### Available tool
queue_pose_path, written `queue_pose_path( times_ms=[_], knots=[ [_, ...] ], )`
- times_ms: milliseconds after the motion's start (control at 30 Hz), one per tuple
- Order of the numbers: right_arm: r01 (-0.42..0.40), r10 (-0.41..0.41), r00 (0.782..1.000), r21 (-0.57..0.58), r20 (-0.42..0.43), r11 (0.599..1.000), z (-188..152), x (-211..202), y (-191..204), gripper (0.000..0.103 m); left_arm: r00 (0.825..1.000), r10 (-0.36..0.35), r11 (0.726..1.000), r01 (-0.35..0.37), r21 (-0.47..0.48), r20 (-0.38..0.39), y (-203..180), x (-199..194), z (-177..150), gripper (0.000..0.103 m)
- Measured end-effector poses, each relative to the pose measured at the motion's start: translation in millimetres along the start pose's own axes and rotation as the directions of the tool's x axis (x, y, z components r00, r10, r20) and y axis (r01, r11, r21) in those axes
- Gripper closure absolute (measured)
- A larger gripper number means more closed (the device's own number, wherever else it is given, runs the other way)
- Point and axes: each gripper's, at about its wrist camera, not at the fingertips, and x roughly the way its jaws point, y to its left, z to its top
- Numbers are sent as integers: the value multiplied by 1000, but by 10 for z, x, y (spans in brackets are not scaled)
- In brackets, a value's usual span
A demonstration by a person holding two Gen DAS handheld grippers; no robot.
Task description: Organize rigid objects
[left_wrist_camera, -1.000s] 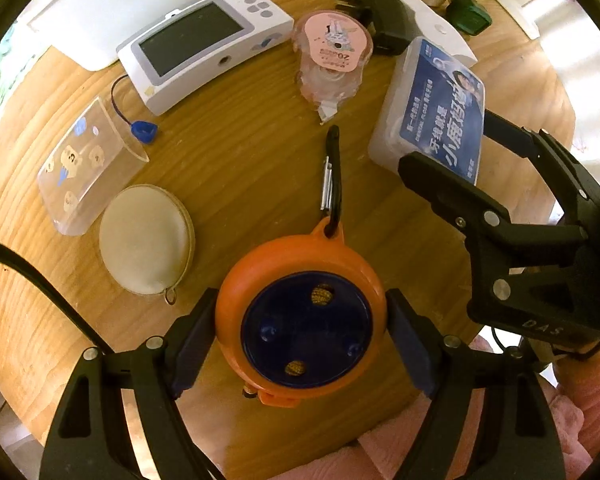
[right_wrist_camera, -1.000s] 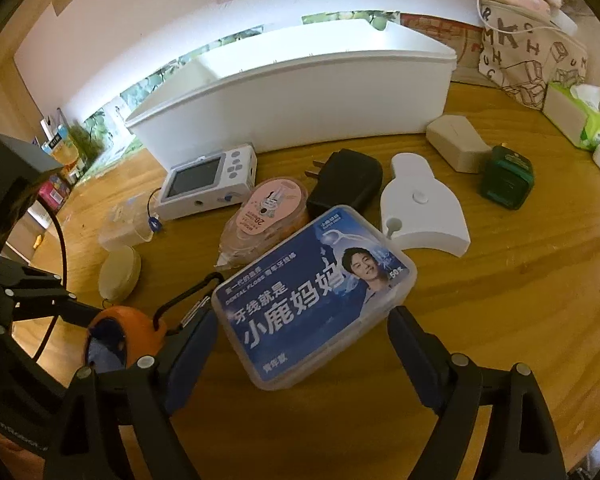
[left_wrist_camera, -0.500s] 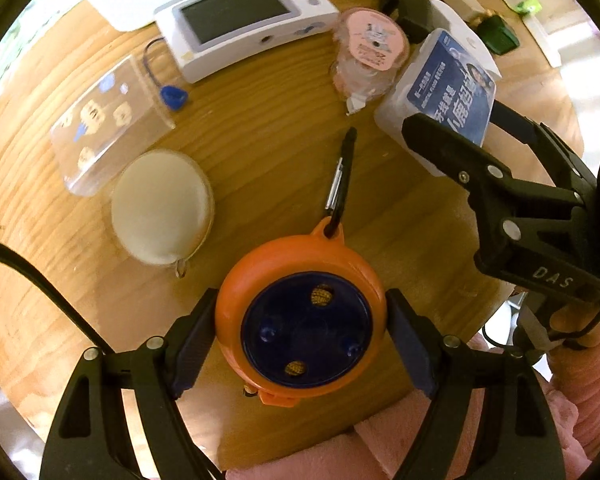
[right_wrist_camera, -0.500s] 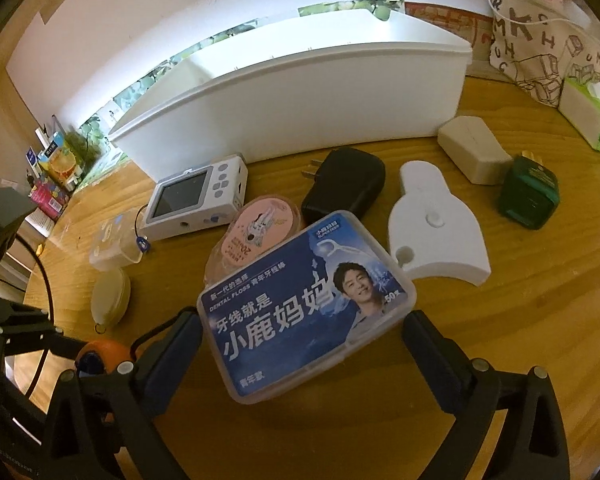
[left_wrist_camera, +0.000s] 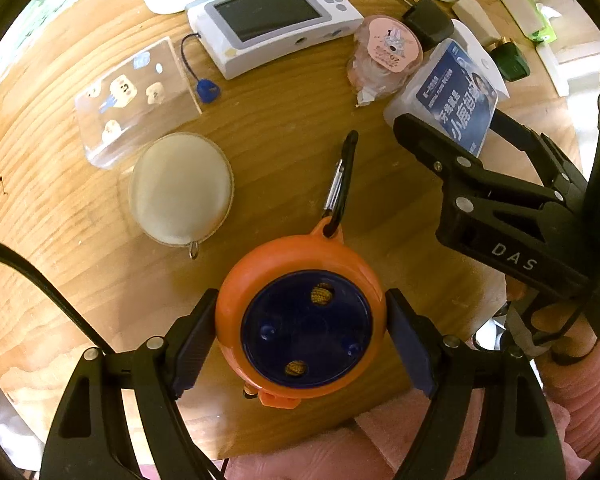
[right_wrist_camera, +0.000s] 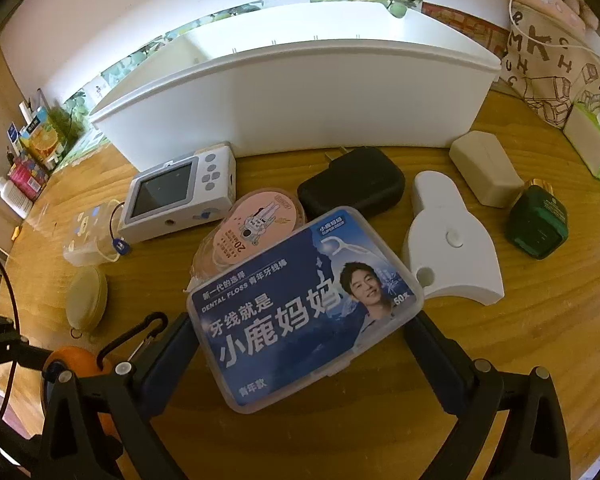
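Observation:
My left gripper (left_wrist_camera: 300, 344) is shut on a round orange case with a blue face (left_wrist_camera: 304, 328), held above the wooden table; a black carabiner (left_wrist_camera: 342, 178) hangs from its top. My right gripper (right_wrist_camera: 300, 356) is shut on a clear dental floss box with a blue label (right_wrist_camera: 300, 304), also seen in the left wrist view (left_wrist_camera: 456, 96). The orange case shows at the lower left of the right wrist view (right_wrist_camera: 76, 364). A long white bin (right_wrist_camera: 300, 100) stands at the back of the table.
On the table lie a white handheld screen device (right_wrist_camera: 180, 192), a pink tape roll (right_wrist_camera: 256, 220), a black plug adapter (right_wrist_camera: 352, 184), a white curved holder (right_wrist_camera: 448, 248), a beige block (right_wrist_camera: 484, 168), a green box (right_wrist_camera: 536, 224), a clear printed case (left_wrist_camera: 136, 96) and a round cream pouch (left_wrist_camera: 180, 188).
Both grippers have risen and moved toward the white bin with their objects still held. The table items have shifted lower and nearer in both views.

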Motion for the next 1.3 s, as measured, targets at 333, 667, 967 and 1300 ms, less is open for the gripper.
queue_pose_path(
  times_ms=[333, 667, 967, 1300],
  knots=[
    [2, -2, 1000, 7, 6, 1000, -82, -51, -34, 2, 1000, -13, 1000, 13, -23, 16, 65, 31, -139, 20],
    [21, -23, 999, 81, 24, 997, -263, -195, -211, 2, 999, -12, 1000, 12, 1, 53, 161, -89, -353, 20],
    [-2, -9, 992, 83, 126, 997, -467, -473, -301, 20, 996, -15, 1000, 13, 18, 85, 57, -191, -447, 20],
    [-17, 0, 976, 77, 216, 997, -562, -692, -302, 36, 994, -1, 999, -5, 52, 114, -52, -299, -511, 20]
  ],
)
